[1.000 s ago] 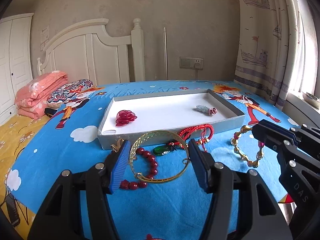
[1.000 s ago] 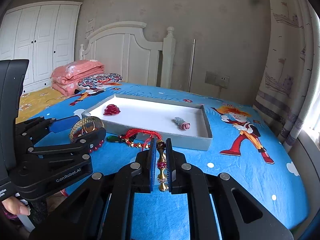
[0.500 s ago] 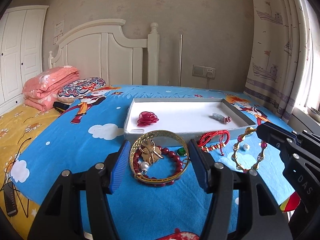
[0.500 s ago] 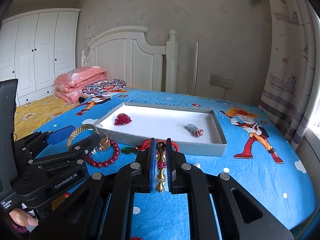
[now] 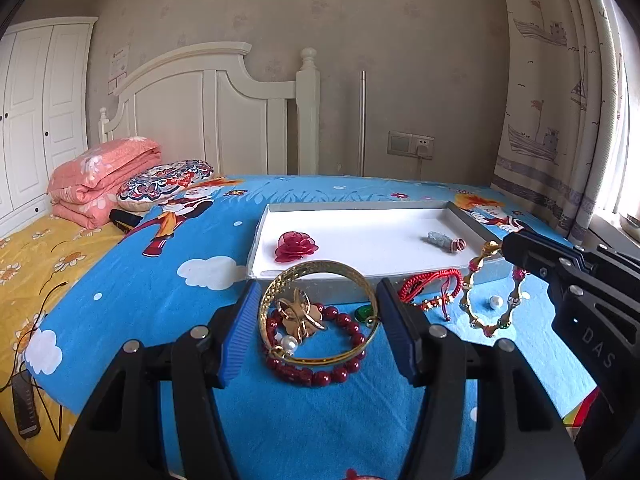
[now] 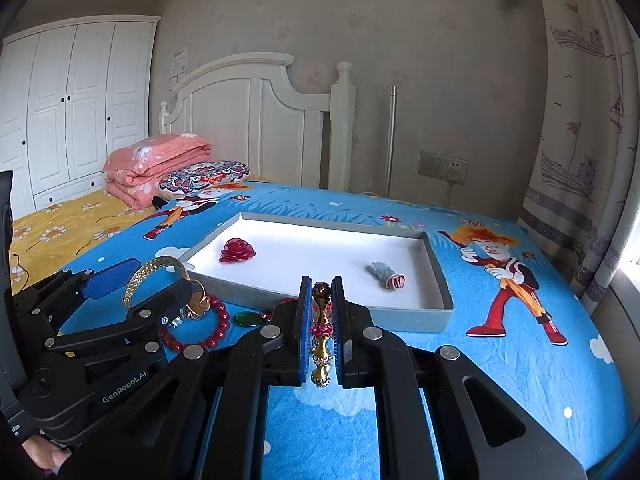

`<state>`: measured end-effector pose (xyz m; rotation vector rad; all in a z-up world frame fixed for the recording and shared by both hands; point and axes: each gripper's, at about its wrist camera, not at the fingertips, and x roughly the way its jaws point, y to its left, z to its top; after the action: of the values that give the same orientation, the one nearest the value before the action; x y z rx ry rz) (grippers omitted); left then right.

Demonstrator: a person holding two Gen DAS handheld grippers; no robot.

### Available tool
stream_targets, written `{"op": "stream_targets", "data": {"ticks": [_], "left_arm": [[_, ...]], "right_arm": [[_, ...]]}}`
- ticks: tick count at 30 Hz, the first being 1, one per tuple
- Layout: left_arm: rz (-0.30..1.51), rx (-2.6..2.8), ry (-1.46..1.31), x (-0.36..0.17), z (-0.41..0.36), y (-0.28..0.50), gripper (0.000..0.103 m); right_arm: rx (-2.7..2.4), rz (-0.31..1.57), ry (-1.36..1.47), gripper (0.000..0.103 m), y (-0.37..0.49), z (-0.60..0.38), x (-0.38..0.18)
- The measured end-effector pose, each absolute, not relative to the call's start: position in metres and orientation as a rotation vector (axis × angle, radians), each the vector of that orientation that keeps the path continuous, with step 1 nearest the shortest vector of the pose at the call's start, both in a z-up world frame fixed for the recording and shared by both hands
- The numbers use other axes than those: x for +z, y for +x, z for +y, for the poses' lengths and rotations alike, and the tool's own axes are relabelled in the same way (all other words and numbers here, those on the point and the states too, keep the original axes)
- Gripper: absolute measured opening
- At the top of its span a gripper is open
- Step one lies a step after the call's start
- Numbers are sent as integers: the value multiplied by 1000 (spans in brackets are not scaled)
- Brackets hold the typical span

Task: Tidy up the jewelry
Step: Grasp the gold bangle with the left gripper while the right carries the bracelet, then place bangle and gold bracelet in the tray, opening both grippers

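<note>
1. My left tool [image 5: 316,320] spans the gold bangle [image 5: 318,312]: its blue pads sit spread against the ring's outer sides, gripping it across its full width. The bangle is lifted above the bed [image 5: 160,300], tilted toward the camera.
2. My right tool [image 6: 320,332] is clamped tight on the beaded gold bracelet [image 6: 321,332], seen edge-on between the pads; in the left view the same bracelet [image 5: 494,292] hangs as a loop below the tool's tip, just short of the tray's near right corner.
3. The grey tray [image 5: 472,222] lies just beyond both tools and holds a red rose piece [image 5: 296,246] and a small grey charm [image 5: 444,240].
4. On the bed in front of the tray are a red bead bracelet [image 5: 320,372], a gold brooch [image 5: 300,316], a green pendant [image 5: 365,312], a red cord bracelet [image 5: 430,284] and a loose pearl [image 5: 496,301].
5. Risks, as I judge them: the smooth bangle is held only at two points on its rim, so it may pivot or slip out if I swing fast.
6. The hanging bracelet could catch on the tray wall if I carry it too low.
7. The two tools are close together; they might collide over the tray.
</note>
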<state>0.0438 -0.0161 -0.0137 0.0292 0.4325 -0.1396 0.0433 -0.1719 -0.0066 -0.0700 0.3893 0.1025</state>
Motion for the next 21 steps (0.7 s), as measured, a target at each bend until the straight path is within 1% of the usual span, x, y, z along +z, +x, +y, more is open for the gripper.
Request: {"op": "stream_targets", "data": {"ticks": [6, 13, 21], "left_arm": [[446, -147, 38, 1, -24, 71, 58], [505, -130, 5, 23, -31, 128, 58], [563, -69, -5, 24, -42, 186, 58]], "right_arm": [[99, 366, -68, 9, 74, -177, 15], [94, 347, -99, 9, 117, -180, 42], [61, 409, -120, 9, 175, -184, 31]]}}
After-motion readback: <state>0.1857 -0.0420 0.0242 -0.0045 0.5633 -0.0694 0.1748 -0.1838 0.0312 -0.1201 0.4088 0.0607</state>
